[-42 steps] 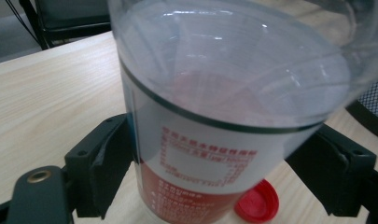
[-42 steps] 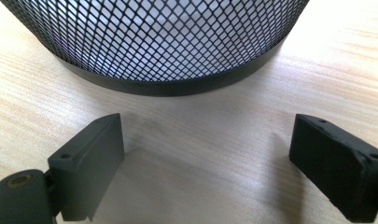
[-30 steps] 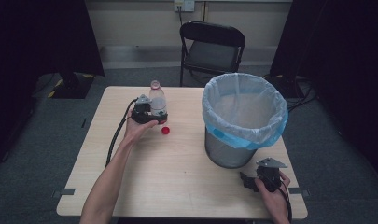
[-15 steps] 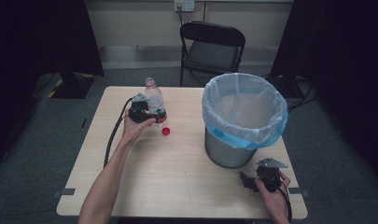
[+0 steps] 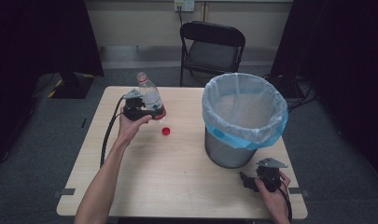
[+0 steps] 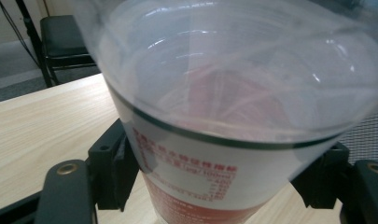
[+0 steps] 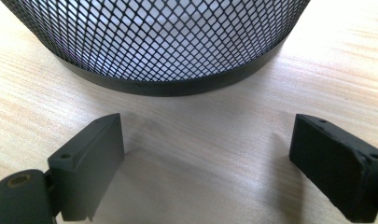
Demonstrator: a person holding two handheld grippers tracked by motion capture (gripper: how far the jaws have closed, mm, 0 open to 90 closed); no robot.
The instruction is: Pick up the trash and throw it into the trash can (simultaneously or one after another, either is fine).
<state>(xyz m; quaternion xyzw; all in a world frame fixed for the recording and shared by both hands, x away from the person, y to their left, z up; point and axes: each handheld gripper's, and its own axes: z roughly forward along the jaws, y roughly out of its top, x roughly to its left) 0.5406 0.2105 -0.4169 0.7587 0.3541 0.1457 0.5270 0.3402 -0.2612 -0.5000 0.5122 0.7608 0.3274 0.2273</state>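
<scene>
Bottle (image 5: 148, 95) lifted off table, clamped tilted in left tool (image 5: 144, 111)

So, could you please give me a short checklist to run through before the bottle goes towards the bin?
1. Left gripper clamped on the clear plastic bottle with red label: ok.
2. Bottle lifted off the wooden table: ok.
3. Bottle uncapped, small red cap lying on the table: ok.
4. Black mesh bin with pale blue liner upright, mouth open: ok.
5. Right gripper open, resting clear of the path: ok.
6. Bottle empty: cannot tell.
</scene>
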